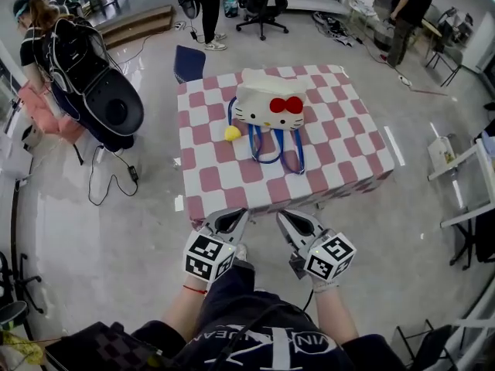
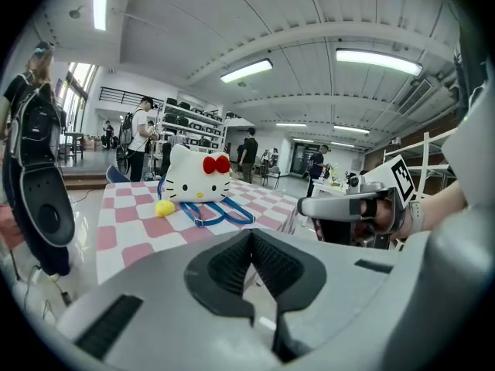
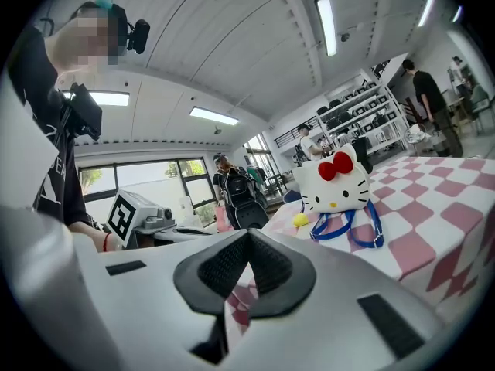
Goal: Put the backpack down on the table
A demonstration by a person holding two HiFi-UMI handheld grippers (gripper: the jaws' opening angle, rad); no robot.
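A white cat-face backpack (image 1: 269, 103) with a red bow, blue straps and a yellow pompom lies on the table (image 1: 344, 149), which has a pink and white checked cloth. No gripper touches it. My left gripper (image 1: 234, 216) and right gripper (image 1: 288, 216) hover side by side just short of the table's near edge, both shut with nothing between the jaws. The left gripper view shows the backpack (image 2: 197, 178) beyond the shut left gripper (image 2: 251, 234). In the right gripper view the backpack (image 3: 334, 182) sits past the shut right gripper (image 3: 247, 234).
A person wearing a black backpack (image 1: 89, 79) stands on the floor left of the table, with cables (image 1: 108, 180) nearby. A dark blue chair (image 1: 188, 62) stands behind the table. An office chair (image 1: 263, 2) and other people are farther back. White racks (image 1: 464, 184) stand at the right.
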